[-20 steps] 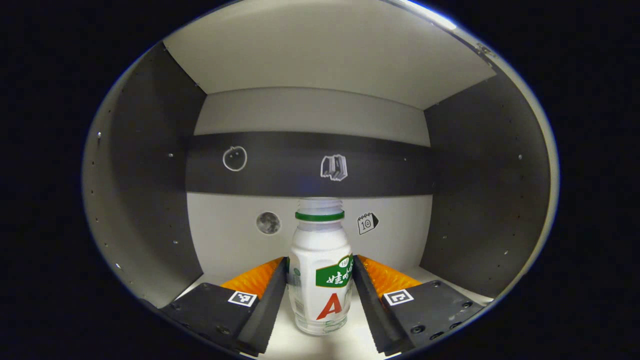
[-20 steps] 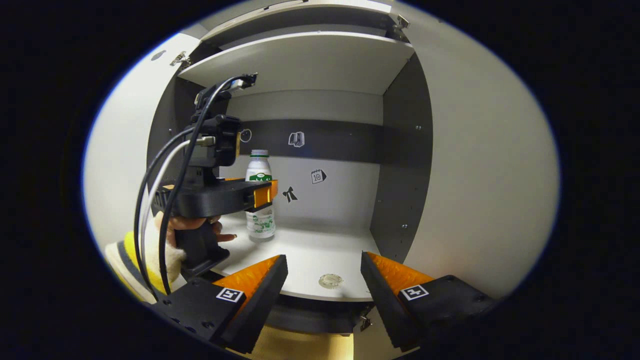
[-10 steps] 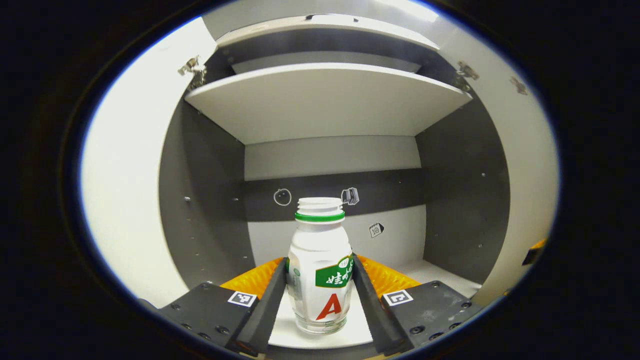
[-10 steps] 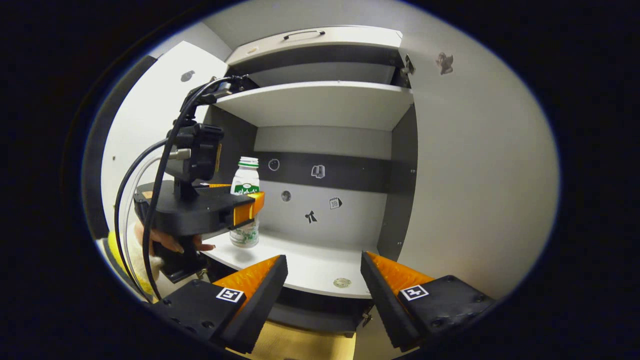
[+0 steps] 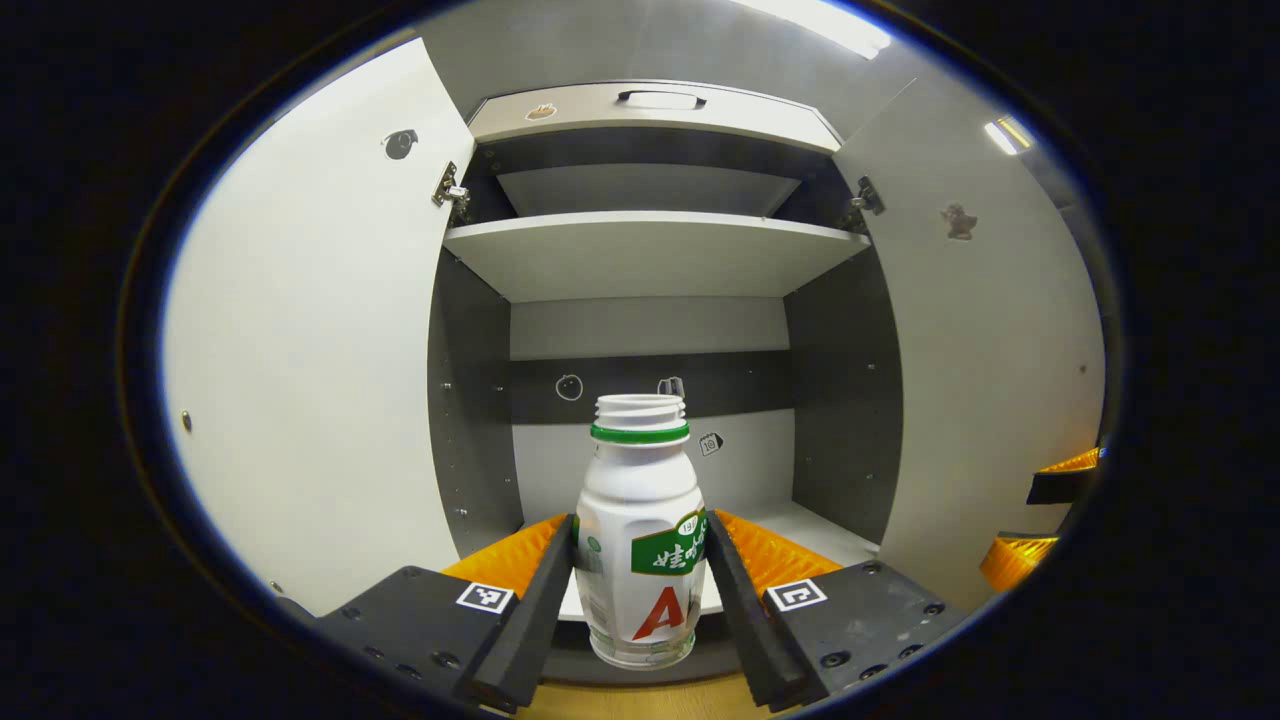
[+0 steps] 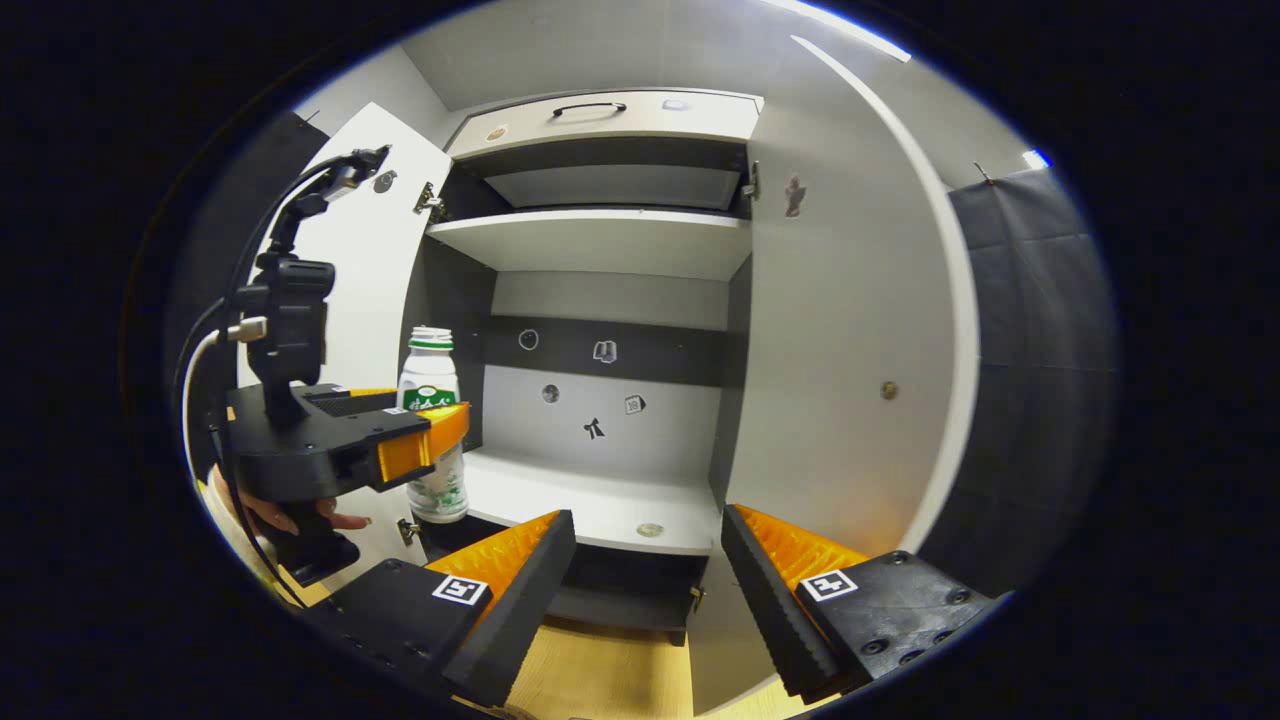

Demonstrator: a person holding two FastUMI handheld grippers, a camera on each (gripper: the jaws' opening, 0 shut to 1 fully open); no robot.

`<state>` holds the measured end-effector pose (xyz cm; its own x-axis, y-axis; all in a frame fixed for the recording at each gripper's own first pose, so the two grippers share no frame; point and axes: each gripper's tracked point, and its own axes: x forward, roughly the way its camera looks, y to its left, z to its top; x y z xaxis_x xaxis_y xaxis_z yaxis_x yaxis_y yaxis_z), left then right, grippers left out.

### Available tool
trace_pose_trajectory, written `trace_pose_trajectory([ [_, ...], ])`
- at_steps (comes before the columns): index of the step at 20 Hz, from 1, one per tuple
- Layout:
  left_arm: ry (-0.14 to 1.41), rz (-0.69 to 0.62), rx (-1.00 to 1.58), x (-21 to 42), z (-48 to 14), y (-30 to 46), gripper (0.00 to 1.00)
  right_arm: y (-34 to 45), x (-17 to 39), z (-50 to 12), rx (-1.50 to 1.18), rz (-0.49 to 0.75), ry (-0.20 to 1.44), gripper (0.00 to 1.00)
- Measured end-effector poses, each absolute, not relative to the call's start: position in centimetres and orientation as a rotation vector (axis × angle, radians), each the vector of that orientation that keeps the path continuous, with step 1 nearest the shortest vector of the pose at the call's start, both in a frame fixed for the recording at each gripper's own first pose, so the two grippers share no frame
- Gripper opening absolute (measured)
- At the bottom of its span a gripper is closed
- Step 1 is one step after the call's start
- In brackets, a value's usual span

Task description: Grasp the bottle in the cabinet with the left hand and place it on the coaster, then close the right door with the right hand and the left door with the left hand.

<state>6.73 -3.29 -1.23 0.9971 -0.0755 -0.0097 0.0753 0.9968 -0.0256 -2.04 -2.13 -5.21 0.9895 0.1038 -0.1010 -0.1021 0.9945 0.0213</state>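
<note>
Between the fingers of the left hand-held gripper [image 5: 640, 590] stands the bottle [image 5: 640, 540], upright and uncapped, pinched on both sides and lifted just in front of the cabinet [image 5: 645, 255]. Behind it, two doors stand open: the left door [image 5: 310, 340] and the right door [image 5: 985, 360]. Off to the right, the right hand-held gripper [image 6: 645, 570] hangs spread apart, holding nothing, before the lower shelf [image 6: 590, 500], where one small round coaster [image 6: 650, 529] lies near the front edge.

Bottle [image 5: 640, 540] upright between left gripper [image 5: 640, 580] fingers, before cabinet [image 5: 640, 255] front edge; doors flank opening.
</note>
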Motion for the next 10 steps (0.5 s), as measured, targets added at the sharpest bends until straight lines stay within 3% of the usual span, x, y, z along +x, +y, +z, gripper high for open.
trace_pose_trajectory([
  [10, 0.050, -0.190, -0.108, -5.1, -7.5, -5.7, 0.77, -6.9, -11.6, -6.7, 0.028, -0.123, 0.146, 0.97],
])
